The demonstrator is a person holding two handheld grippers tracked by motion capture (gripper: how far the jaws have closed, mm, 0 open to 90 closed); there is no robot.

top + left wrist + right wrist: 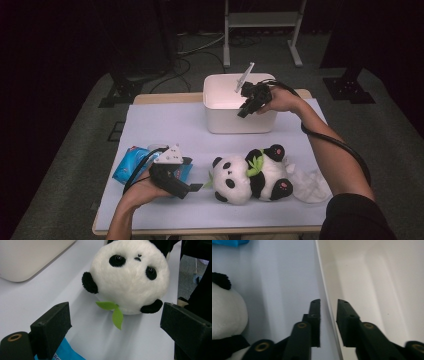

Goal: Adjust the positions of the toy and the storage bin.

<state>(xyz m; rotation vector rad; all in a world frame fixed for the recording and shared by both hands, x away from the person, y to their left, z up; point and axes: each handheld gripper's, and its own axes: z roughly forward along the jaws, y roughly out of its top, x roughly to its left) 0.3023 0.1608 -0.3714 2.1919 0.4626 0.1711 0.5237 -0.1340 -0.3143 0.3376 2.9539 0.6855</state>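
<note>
A black-and-white panda plush (250, 175) with green leaves lies on its back on the white table cover (170, 125). My left gripper (196, 188) rests just left of its head, open. In the left gripper view the wide-apart jaws (115, 322) frame the panda's face (130, 277) without touching it. My right gripper (243, 112) points down at the front right rim of the white box (240, 122). In the right gripper view the jaws (328, 302) straddle the box wall (374, 290), one outside and one inside, with a narrow gap on each side.
A blue packet (131, 162) lies under my left hand, its corner showing by the left jaw (62, 353). A crumpled white cloth (310, 185) sits right of the panda. Stand legs and cables lie on the floor beyond the table.
</note>
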